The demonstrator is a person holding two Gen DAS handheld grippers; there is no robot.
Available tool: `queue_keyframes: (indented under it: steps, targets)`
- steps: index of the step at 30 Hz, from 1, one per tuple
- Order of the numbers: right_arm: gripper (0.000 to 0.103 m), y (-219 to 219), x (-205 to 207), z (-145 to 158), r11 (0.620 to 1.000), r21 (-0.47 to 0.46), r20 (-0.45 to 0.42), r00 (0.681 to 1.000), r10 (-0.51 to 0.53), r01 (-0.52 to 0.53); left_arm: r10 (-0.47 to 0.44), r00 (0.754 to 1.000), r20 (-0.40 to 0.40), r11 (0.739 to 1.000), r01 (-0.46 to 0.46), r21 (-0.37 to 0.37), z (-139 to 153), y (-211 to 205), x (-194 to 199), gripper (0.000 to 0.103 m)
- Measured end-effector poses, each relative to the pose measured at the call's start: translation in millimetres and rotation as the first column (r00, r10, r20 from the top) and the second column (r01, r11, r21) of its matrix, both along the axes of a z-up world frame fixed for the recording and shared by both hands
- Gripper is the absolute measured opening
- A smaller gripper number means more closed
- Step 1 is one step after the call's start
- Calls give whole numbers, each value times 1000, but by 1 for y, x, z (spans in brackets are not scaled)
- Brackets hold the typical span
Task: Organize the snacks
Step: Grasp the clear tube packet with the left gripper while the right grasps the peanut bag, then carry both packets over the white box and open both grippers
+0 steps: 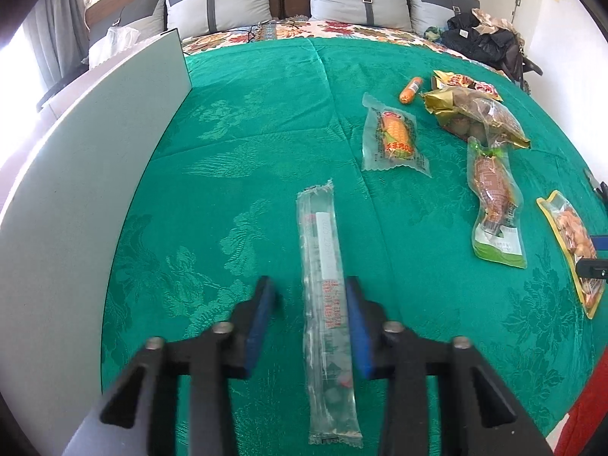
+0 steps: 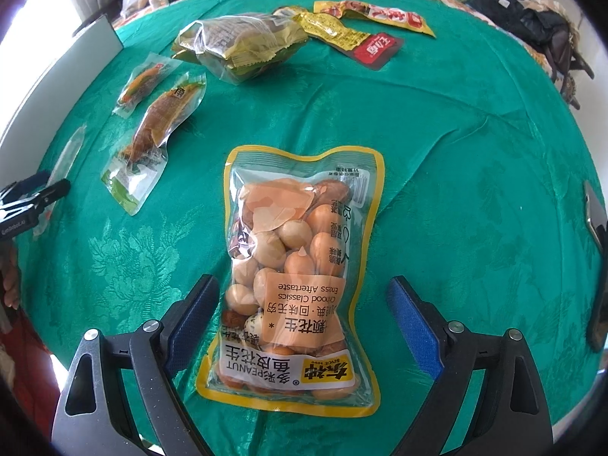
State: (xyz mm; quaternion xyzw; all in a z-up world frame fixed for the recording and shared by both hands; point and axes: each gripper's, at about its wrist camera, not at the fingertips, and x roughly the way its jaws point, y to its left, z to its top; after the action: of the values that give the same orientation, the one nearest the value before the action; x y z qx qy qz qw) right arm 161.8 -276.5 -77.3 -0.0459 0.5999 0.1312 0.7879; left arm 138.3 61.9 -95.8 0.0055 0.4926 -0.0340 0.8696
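Observation:
A long clear stick packet point(image 1: 321, 250) lies lengthwise on the green bedspread point(image 1: 247, 133), between the blue pads of my left gripper point(image 1: 308, 283). The right pad sits against the packet's edge and the left pad stands clear of it, so the jaws are open. My right gripper point(image 2: 303, 280) hangs open over a yellow-rimmed peanut packet point(image 2: 300, 228), one finger on each side, neither pressing on it. Further off lie a corn packet point(image 1: 393, 138), a chicken-leg packet point(image 1: 494, 197), an orange sausage point(image 1: 411, 90) and a gold bag point(image 1: 478, 114).
A white board point(image 1: 95, 152) stands on edge along the left of the bedspread. Yellow and red sachets point(image 2: 374, 51) lie at the far side. A dark phone point(image 2: 598, 266) rests at the right edge. Pillows and a heap of dark clothes point(image 1: 482, 38) are behind.

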Motion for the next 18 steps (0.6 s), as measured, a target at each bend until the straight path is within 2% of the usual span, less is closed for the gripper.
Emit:
queue_keyframes:
  steps: [3,4,6,7,8,9,12,13,15,18]
  targets:
    - [90,8,10,7,999,-48,-39,999,-4,3,28,1000,8,998,-28,-56,1,5,-4,18]
    - [90,12,12,5,997,-73,-53,999,2,-5,41,999,1,995,-41,-96,1,9,-6,18]
    - [87,21,11,-3,994,-102,-81,996,23,-31,53,998,-23,974,-57,-220,2,17,-11,17]
    - [75,23,9,-5,992,-118,-80,996,34,-43,58,998,-32,962,-64,-264,3,20,-13,17]
    - [61,23,6,-2,990,-132,-44,998,41,-47,60,998,-34,955,-68,-290,5,22,-16,17]
    - [58,22,3,-1,990,-133,-32,998,45,-49,58,998,-34,949,-65,-308,7,23,-18,17]
    - [56,7,-3,7,997,-69,-21,1000,-20,19,51,998,-28,934,-58,-353,15,26,-24,17]
    - [56,-2,-7,16,998,14,-9,998,-62,62,51,998,-26,928,-57,-368,18,27,-26,17]
    - [56,-16,-17,34,975,185,7,992,-124,121,49,998,-25,917,-55,-396,23,28,-29,17]
    - [56,-21,-26,36,968,190,-16,987,-162,162,39,999,-27,896,-47,-441,32,29,-35,17]
